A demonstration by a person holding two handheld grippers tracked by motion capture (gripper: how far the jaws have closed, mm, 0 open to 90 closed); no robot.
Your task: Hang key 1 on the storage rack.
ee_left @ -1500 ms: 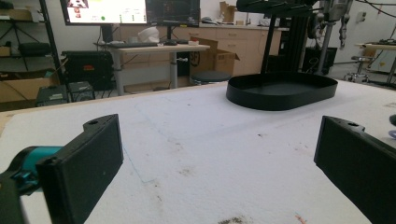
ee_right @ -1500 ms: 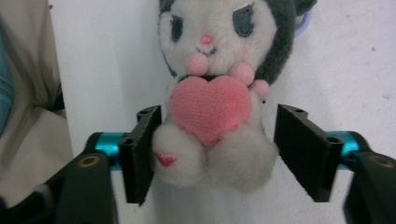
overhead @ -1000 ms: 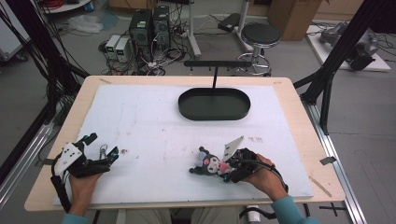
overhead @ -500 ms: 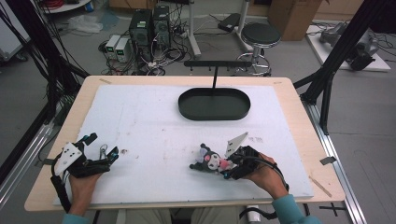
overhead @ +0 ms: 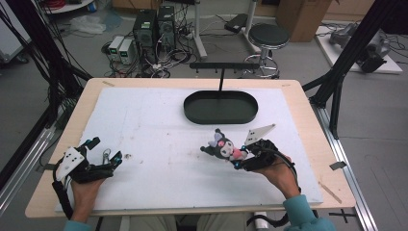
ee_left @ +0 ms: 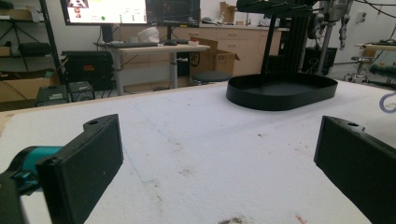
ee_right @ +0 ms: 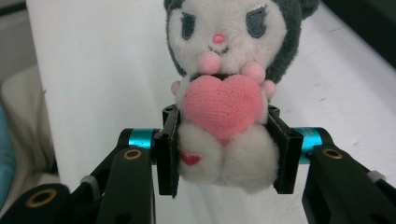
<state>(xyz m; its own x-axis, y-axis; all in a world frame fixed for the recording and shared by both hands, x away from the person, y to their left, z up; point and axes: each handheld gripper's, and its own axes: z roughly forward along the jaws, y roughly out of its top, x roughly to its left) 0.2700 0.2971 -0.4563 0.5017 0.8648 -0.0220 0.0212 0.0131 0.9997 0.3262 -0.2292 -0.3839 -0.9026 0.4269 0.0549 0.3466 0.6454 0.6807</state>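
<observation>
I am gripping the plush toy (ee_right: 224,116) by its lower body in the right hand-held gripper (overhead: 243,159), just above the white surface (overhead: 159,130); the black oval tray (overhead: 221,107) is lying ahead, nearer this hand; the left hand-held gripper (overhead: 103,155) is resting wide open, empty.

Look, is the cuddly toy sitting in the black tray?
No, the plush toy is squeezed in the right gripper, out in front of the black tray.
</observation>
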